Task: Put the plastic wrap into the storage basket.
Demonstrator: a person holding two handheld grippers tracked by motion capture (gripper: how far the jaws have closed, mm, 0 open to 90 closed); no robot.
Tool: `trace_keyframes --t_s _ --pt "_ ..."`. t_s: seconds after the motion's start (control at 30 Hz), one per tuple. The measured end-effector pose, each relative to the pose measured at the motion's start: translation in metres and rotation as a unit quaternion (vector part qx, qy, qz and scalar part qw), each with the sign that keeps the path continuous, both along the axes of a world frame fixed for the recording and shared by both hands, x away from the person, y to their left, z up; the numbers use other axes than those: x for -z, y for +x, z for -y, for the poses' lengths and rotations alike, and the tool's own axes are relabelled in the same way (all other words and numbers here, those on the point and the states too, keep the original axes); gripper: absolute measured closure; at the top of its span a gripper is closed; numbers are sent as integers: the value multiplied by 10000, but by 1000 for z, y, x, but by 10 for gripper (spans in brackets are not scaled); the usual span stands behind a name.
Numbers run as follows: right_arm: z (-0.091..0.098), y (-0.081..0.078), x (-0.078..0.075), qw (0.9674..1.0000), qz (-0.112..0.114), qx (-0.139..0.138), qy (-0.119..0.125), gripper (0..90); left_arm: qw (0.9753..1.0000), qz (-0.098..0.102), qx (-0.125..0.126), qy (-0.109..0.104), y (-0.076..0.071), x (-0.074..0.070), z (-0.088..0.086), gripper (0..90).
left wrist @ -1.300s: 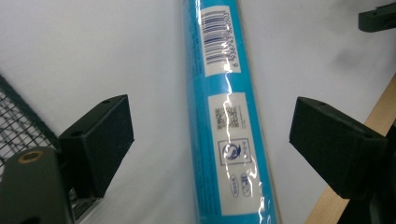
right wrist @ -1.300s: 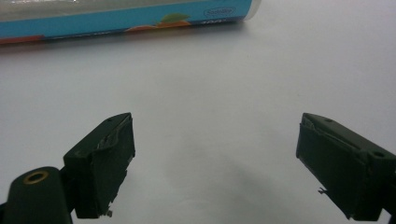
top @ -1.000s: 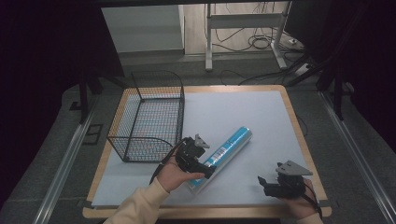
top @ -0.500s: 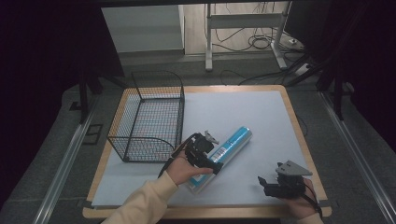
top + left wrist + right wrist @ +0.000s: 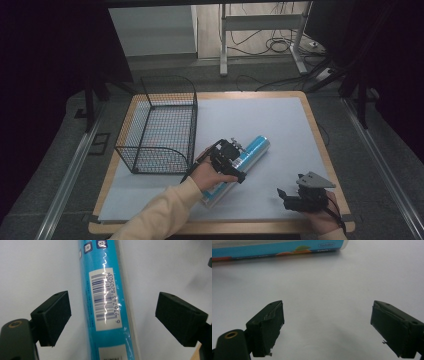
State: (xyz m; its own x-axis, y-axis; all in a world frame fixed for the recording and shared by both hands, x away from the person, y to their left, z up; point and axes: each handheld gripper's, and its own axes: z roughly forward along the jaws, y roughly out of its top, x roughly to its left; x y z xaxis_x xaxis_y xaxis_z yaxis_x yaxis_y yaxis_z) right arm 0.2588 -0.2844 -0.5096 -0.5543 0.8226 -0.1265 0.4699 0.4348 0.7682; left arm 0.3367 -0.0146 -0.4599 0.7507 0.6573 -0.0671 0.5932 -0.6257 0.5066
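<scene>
A lab or recording studio set up for data capture, not a home. A wood-edged worktop (image 5: 315,135) covered with a plain white sheet (image 5: 260,125) stands on grey carpeted floor (image 5: 60,165). Black curtains (image 5: 45,45) close in both sides. Metal floor rails (image 5: 67,175) run along each side of the worktop. Beyond the worktop, well apart from the left hand-held gripper (image 5: 229,159), loose cables (image 5: 272,45) trail around a white metal frame (image 5: 260,35).

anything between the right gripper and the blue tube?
Nothing. In the right gripper view, bare white table sheet runs from the open right gripper up to the blue tube. The high view agrees: right gripper, tube.
</scene>
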Motion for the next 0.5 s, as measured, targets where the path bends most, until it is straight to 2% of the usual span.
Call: trace_keyframes --t_s 0.27,0.3,0.37,0.43,0.5 --pt "0 0 -1 10000 21 -14 0 119 9997 -143 -39 183 13 3 10 128" --pt "0 0 -1 10000 25 -16 2 119 9995 -177 5 272 16 3 11 128" --pt "0 -1 -1 10000 33 -20 6 118 9993 -252 -51 259 19 6 14 129" --pt "0 -1 -1 10000 33 -28 9 119 9987 -328 -21 387 22 8 16 130" --pt "0 -1 -1 10000 29 -27 9 119 9982 -423 -25 426 25 10 18 139"
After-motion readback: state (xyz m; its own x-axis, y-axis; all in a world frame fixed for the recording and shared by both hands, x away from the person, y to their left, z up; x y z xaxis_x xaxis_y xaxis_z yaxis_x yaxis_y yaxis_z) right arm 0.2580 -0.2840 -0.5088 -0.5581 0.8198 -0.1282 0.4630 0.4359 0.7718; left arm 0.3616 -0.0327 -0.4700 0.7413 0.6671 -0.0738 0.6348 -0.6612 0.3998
